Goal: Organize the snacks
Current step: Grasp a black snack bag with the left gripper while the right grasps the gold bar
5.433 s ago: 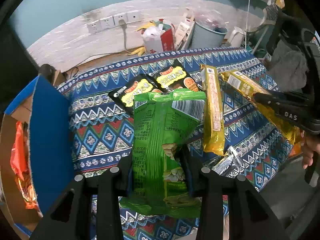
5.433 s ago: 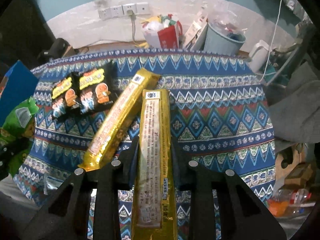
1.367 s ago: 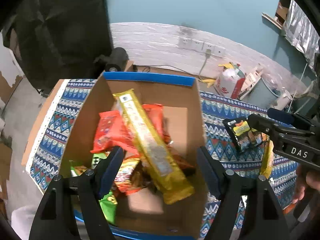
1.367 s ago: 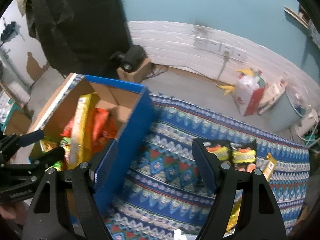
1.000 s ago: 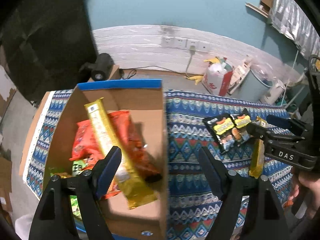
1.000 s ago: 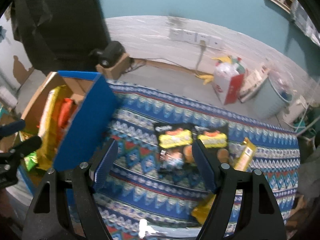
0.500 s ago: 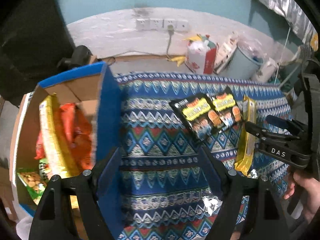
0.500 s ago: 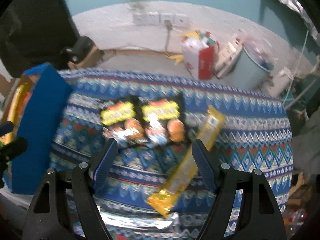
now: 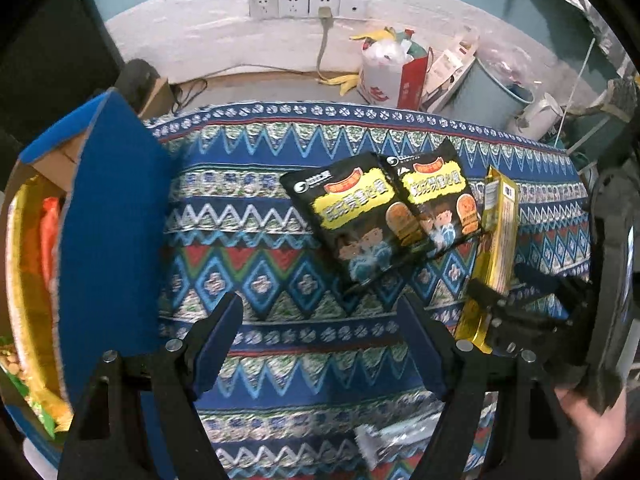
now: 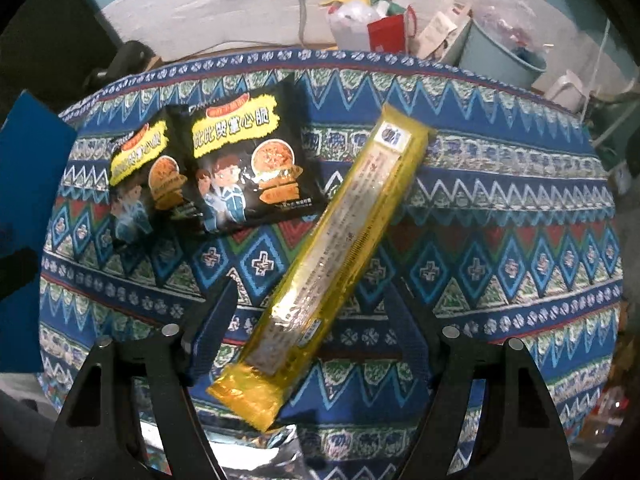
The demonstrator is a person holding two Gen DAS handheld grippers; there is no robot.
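- On the patterned cloth of the desk [image 10: 500, 216], a long gold snack pack [image 10: 332, 256] lies at a slant, its near end between the spread fingers of the right tongs [image 10: 310, 328], which stand wide and hold nothing.
- The pack looks light and fairly stiff along its length, with a slick foil skin; a grip across its middle or lower third would likely keep it from drooping or slipping, while the crimped end would probably crumple.
- Just beside its far end lie two black snack bags [image 10: 224, 160], overlapping edge to edge; they look puffy, soft and light, with fragile contents, so a gentle pinch at a sealed edge seems safest.
- The left tongs [image 9: 320, 328] are also wide and empty, hanging above bare cloth, near the black bags.
- At the left edge stands a blue cardboard box [image 9: 108, 240], with gold, orange and green packs showing inside it; it is well apart from the gold pack.
- A crinkled silver wrapper [image 10: 256, 456] sits at the near edge of the desk.
- The cloth is soft, so a pack may sink or drag slightly when scooped.
- Beyond the desk: a white wall with a row of sockets [image 9: 308, 5], a red-and-white bag [image 9: 390, 76], and a pale bucket [image 10: 502, 54].
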